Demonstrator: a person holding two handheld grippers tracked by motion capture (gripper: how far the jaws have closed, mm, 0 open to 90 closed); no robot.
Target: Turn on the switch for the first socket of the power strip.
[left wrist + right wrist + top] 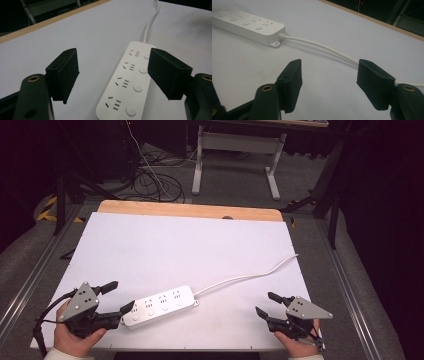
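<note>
Two grippers released: left gripper straddles the white power strip end; right gripper apart, on the tabletop.

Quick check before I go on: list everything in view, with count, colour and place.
Power strip: 1, white, four sockets, near left of sheet, by left gripper.
Cord: 1, white, runs from strip to sheet's right edge.
Sheet: 1, white, covers tabletop.
Table: 1, wooden, far edge bare.
Second table: 1, white legs, on floor beyond.
Cables: several, black and white, floor at back left.
Left gripper: 1, black, open, strip's end between jaws.
Right gripper: 1, black, open, near right.
Hands: 2, bottom edge.
</note>
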